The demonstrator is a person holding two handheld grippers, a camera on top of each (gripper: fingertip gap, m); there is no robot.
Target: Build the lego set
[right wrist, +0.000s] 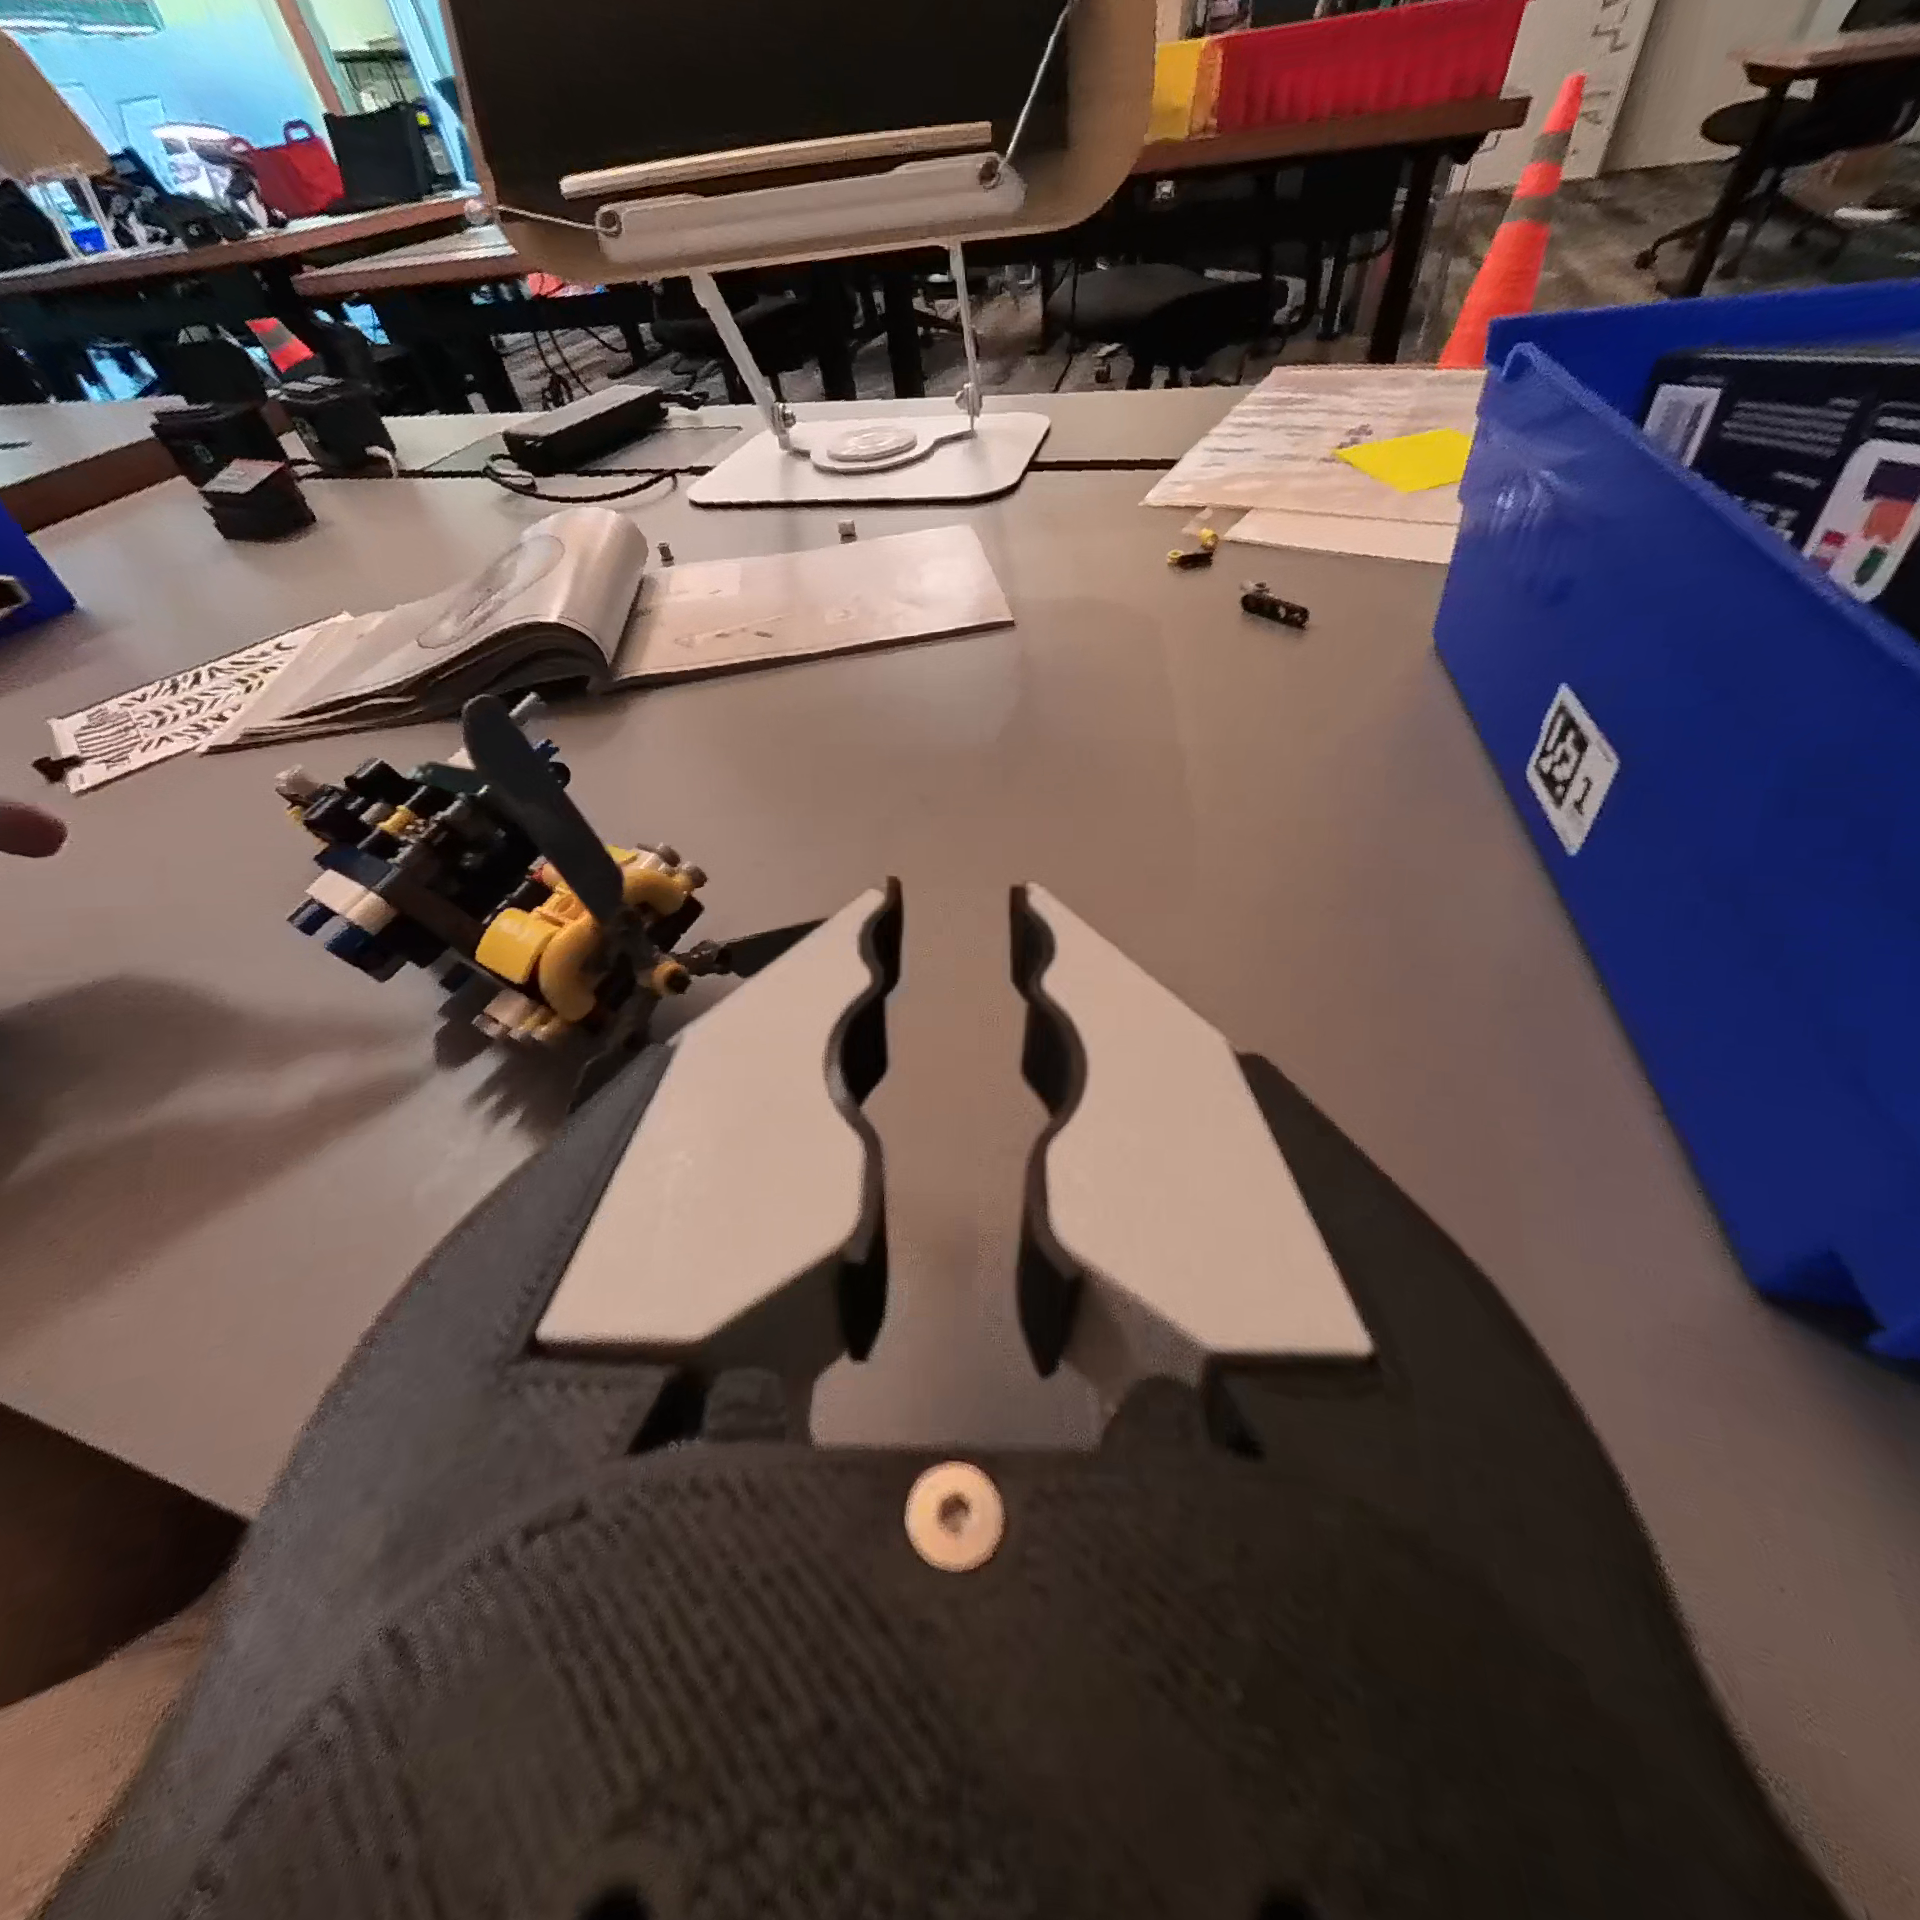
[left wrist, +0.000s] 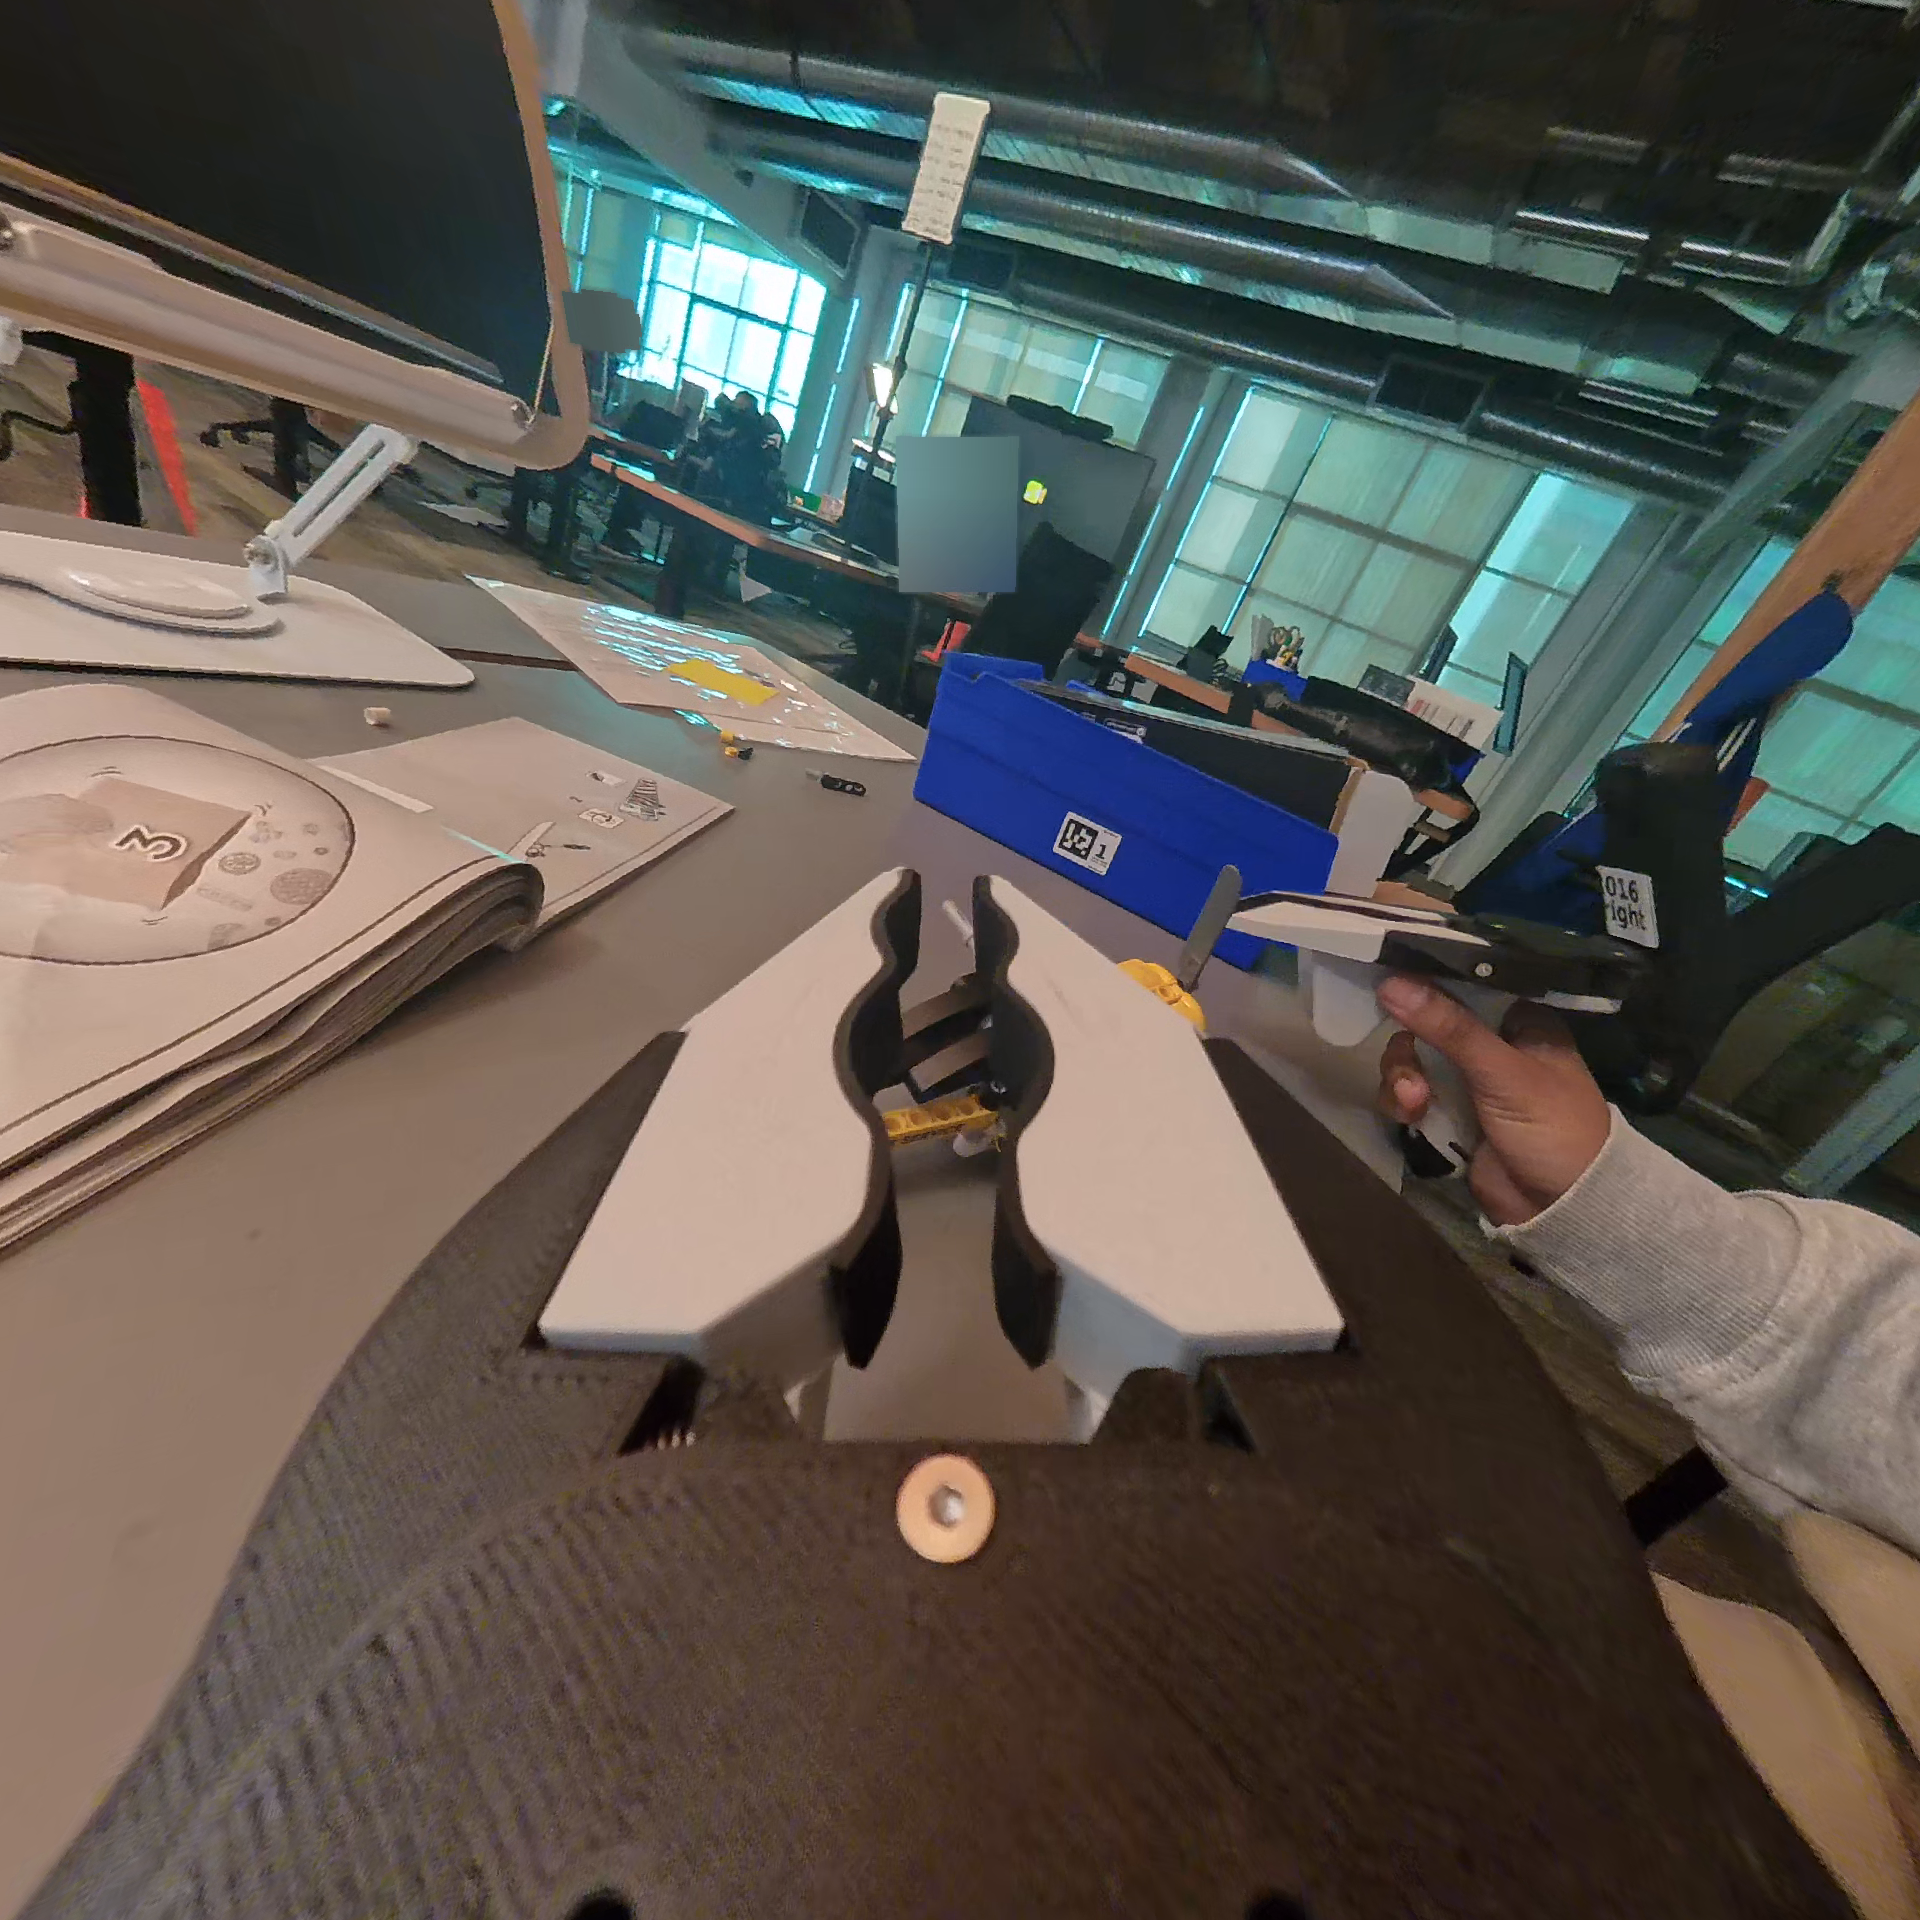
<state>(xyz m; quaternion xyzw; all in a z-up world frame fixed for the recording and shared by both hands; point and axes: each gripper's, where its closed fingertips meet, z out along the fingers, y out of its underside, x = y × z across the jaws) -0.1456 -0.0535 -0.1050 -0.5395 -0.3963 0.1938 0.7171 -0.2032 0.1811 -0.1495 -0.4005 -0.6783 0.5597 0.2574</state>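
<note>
Right claw (right wrist: 954, 904) released, fingers apart over bare grey table (right wrist: 1143, 790), nothing between them; lego model (right wrist: 488, 894) sits on the table just left of its tips. Left claw (left wrist: 948, 896) nearly clenched, model parts (left wrist: 940, 1081) showing in the gap between its fingers, grip contact unclear. Farther off: open instruction booklet (right wrist: 623, 623) ahead-left, blue bin (right wrist: 1683, 790) right, loose pieces (right wrist: 1273, 605) beyond.

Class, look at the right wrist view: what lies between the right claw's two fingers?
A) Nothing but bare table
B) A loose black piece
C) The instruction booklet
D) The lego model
A: the right claw is open with only grey table showing in its gap; the lego model sits off to its left.
</note>
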